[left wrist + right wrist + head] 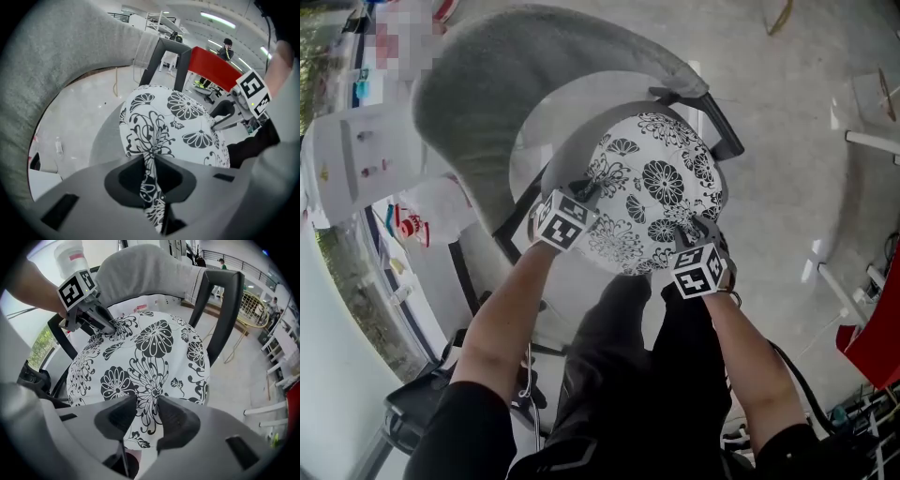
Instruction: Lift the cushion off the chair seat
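Observation:
A round white cushion (656, 187) with black flower print lies over the chair seat (530, 155), in front of the curved grey backrest (487, 84). My left gripper (584, 194) is at the cushion's left edge. In the left gripper view the jaws (149, 161) are shut, with a fold of the cushion (168, 122) pinched thin between them. My right gripper (698, 227) is at the cushion's near right edge. In the right gripper view its pads (147, 404) hold a thicker strip of the cushion (145, 348) between them. Each gripper shows in the other's view, on the far rim.
The chair's black frame (722, 122) sticks out at the right of the backrest. A white cabinet with small items (347, 159) stands at the left, and a red object (877, 347) at the right edge. My legs are just below the seat. A person (227, 47) stands far off.

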